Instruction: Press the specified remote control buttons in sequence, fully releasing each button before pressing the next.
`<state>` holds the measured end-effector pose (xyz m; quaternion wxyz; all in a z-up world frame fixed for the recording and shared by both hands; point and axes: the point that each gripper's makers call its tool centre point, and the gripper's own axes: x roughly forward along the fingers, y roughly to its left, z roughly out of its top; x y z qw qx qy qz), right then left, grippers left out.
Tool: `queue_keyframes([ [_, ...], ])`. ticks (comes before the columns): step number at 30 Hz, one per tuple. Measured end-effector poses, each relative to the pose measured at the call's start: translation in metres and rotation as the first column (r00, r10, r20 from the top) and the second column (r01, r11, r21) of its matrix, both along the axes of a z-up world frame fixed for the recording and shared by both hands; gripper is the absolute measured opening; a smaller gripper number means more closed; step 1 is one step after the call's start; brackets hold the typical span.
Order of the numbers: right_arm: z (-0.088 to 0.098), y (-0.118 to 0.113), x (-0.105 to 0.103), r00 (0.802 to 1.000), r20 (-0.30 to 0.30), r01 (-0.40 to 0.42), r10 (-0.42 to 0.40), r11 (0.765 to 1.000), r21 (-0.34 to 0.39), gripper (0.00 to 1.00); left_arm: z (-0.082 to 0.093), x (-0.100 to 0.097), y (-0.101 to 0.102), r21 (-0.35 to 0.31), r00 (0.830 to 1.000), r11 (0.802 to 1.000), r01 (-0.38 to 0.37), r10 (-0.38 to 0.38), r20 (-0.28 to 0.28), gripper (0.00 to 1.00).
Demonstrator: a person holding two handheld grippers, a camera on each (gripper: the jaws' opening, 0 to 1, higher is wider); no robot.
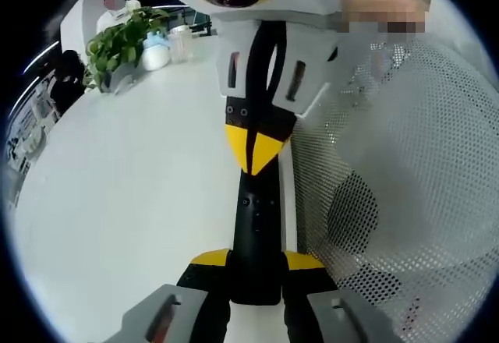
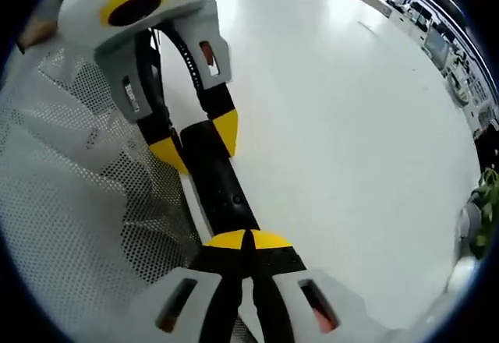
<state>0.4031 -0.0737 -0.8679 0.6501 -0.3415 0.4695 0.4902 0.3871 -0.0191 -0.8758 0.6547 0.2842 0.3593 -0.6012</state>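
A black remote (image 1: 256, 234) lies on a white table (image 1: 125, 195), held between the two grippers, one at each end.

In the left gripper view, the left gripper (image 1: 256, 261) has its yellow-tipped fingers (image 1: 210, 259) spread to either side of the remote's near end, touching its edges, so the jaws are partly open and clamped on the remote. The remote runs straight away from these fingers. At its far end the right gripper (image 1: 253, 146) comes in from above, its yellow fingertips pressed together into a point that rests on the remote's top face.

In the right gripper view, the right gripper (image 2: 249, 239) shows its two yellow fingertips (image 2: 228, 240) meeting with no gap, jaws fully closed and holding nothing, their tips down on the near end of the remote (image 2: 218, 179). The remote stretches away up and left, where the left gripper (image 2: 199, 142) has a yellow finger on each side of it.

A white mesh cloth (image 1: 405, 187) lies just beside the remote, along one long edge. A potted plant (image 1: 121, 43) and some bottles (image 1: 168, 47) stand well apart at the far edge of the table.
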Motion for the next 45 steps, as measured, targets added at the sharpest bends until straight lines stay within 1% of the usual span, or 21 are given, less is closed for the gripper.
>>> queue_keyframes([
  [3, 0.000, 0.002, 0.000, 1.000, 0.013, -0.017, 0.017, 1.000, 0.001, 0.00, 0.000, 0.000, 0.000, -0.001, 1.000, 1.000, 0.000, 0.000, -0.001, 0.24],
  [5, 0.001, 0.004, -0.001, 1.000, 0.008, -0.017, 0.017, 1.000, 0.012, 0.00, 0.000, 0.000, 0.000, -0.002, 1.000, 1.000, 0.000, 0.000, -0.001, 0.24],
  [8, 0.000, 0.004, -0.001, 1.000, -0.001, -0.009, 0.009, 1.000, 0.021, 0.00, 0.001, -0.001, 0.000, 0.000, 1.000, 1.000, 0.001, -0.001, 0.001, 0.24],
  [10, 0.000, 0.004, 0.000, 1.000, -0.018, 0.021, -0.020, 0.999, 0.036, 0.00, 0.000, -0.001, 0.000, -0.001, 1.000, 1.000, 0.002, -0.002, 0.002, 0.24],
  [11, 0.000, 0.004, 0.000, 1.000, -0.017, 0.020, -0.019, 0.999, 0.036, 0.00, 0.000, -0.001, 0.000, -0.001, 1.000, 1.000, 0.001, -0.001, 0.002, 0.24],
  [13, -0.001, 0.005, -0.002, 1.000, -0.009, 0.009, -0.008, 1.000, 0.028, 0.00, 0.000, -0.001, 0.000, -0.002, 1.000, 1.000, 0.002, -0.002, 0.001, 0.24],
  [16, -0.001, 0.006, -0.002, 0.999, 0.022, -0.042, 0.043, 0.999, -0.008, 0.00, 0.000, 0.000, 0.000, -0.003, 1.000, 1.000, 0.002, -0.002, -0.001, 0.24],
  [19, -0.002, 0.006, -0.001, 0.999, 0.022, -0.039, 0.039, 0.999, -0.019, 0.00, 0.000, -0.001, 0.000, -0.002, 1.000, 1.000, 0.004, -0.004, -0.003, 0.24],
  [24, -0.001, 0.004, 0.000, 1.000, -0.002, 0.011, -0.011, 1.000, 0.017, 0.00, 0.000, -0.001, 0.000, -0.002, 1.000, 1.000, 0.004, -0.004, -0.004, 0.24],
  [28, -0.001, 0.005, -0.001, 1.000, 0.007, 0.003, -0.003, 1.000, 0.011, 0.00, 0.000, -0.001, 0.000, -0.003, 1.000, 1.000, 0.001, -0.001, -0.004, 0.24],
  [35, 0.000, 0.006, 0.000, 1.000, 0.007, -0.001, 0.001, 1.000, 0.019, 0.00, 0.000, -0.001, 0.001, -0.003, 1.000, 1.000, -0.002, 0.002, -0.002, 0.24],
  [39, 0.000, 0.012, -0.002, 1.000, 0.002, -0.006, 0.006, 0.999, 0.048, 0.00, 0.001, -0.001, 0.001, -0.004, 1.000, 1.000, -0.002, 0.002, -0.001, 0.24],
  [45, 0.000, 0.013, -0.002, 1.000, 0.002, -0.007, 0.007, 0.998, 0.055, 0.00, 0.001, 0.000, 0.000, -0.004, 1.000, 1.000, -0.004, 0.004, -0.001, 0.24],
])
